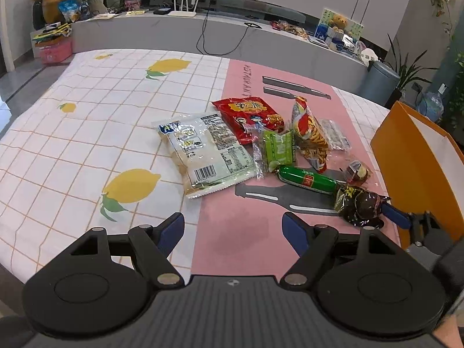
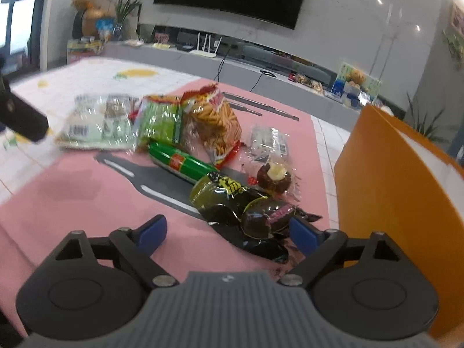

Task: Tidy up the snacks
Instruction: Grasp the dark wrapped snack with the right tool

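Note:
Several snacks lie on the pink mat (image 1: 246,232): a white packet (image 1: 203,150), a red packet (image 1: 249,116), a green packet (image 1: 278,148), a stick-snack bag (image 1: 310,136), a green sausage (image 1: 307,179), a small chocolate cake (image 1: 358,171) and a dark wrapped snack (image 1: 359,206). My left gripper (image 1: 233,230) is open and empty above the mat's near part. My right gripper (image 2: 229,233) is open around the near end of the dark wrapped snack (image 2: 249,211); its right finger (image 2: 304,236) is beside the wrapper. The sausage (image 2: 181,161) and cake (image 2: 274,175) lie just beyond.
An orange box (image 1: 417,168) stands at the table's right edge, also in the right wrist view (image 2: 391,191). The lemon-print tablecloth (image 1: 101,121) covers the table's left side. A grey counter (image 1: 203,32) with clutter runs behind the table.

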`<state>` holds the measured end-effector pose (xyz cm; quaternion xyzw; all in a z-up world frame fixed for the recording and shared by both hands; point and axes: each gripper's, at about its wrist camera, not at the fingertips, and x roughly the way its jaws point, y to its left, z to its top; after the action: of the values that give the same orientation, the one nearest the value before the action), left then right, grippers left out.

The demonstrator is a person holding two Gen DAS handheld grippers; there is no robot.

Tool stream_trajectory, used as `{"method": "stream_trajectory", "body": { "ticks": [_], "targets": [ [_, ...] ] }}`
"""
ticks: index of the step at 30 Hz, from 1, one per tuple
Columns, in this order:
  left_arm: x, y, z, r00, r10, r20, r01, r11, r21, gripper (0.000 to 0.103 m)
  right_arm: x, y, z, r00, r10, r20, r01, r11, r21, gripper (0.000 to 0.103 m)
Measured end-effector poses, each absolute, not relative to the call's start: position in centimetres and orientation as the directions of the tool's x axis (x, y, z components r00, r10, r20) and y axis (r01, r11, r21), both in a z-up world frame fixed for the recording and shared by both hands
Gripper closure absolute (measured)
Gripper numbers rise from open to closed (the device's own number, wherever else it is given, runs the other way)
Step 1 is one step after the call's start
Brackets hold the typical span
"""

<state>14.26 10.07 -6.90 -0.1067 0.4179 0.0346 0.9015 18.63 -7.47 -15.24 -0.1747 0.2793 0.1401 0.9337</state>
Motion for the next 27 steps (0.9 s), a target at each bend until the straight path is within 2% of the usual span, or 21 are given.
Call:
{"method": "stream_trajectory", "body": {
  "ticks": [6,10,12,14,15,20,27],
  "targets": [
    [14.2,10.3,-6.9,0.648,-0.024,-0.762,-0.154,0.975,-0.162,0.013,19.6,-7.4,-15.4,0.812,0.145,-0.565,-0.334,0.909,-0.247,0.006],
    [14.3,10.3,-6.9,0.643,-0.029,-0.765,-0.157,0.973,-0.168,0.013,20.6,-8.4,-15.2,0.772,0.165,-0.613,-0.313,0.939,-0.141,0.007],
    [14.2,10.2,-6.9,0.643,-0.030,-0.766,-0.153,0.974,-0.166,0.013,20.6,-8.6,-15.1,0.771,0.174,-0.612,-0.323,0.936,-0.141,0.019],
    [14.2,10.0,-7.0,0.642,-0.030,-0.766,-0.148,0.976,-0.162,0.013,20.2,-8.2,-15.0,0.791,0.147,-0.594,-0.332,0.919,-0.215,0.059],
    [14.2,10.0,-7.0,0.642,-0.029,-0.766,-0.147,0.976,-0.159,0.013,20.0,-8.0,-15.0,0.797,0.143,-0.588,-0.339,0.910,-0.238,0.064],
    [14.1,10.0,-7.0,0.640,-0.031,-0.768,-0.145,0.976,-0.160,0.013,19.1,-7.5,-15.1,0.801,0.152,-0.579,-0.366,0.890,-0.272,0.066],
    [13.9,10.3,-6.9,0.639,-0.041,-0.768,-0.149,0.973,-0.176,0.013,16.7,-8.1,-13.6,0.757,0.257,-0.601,-0.434,0.885,-0.169,0.066]
  ]
}}
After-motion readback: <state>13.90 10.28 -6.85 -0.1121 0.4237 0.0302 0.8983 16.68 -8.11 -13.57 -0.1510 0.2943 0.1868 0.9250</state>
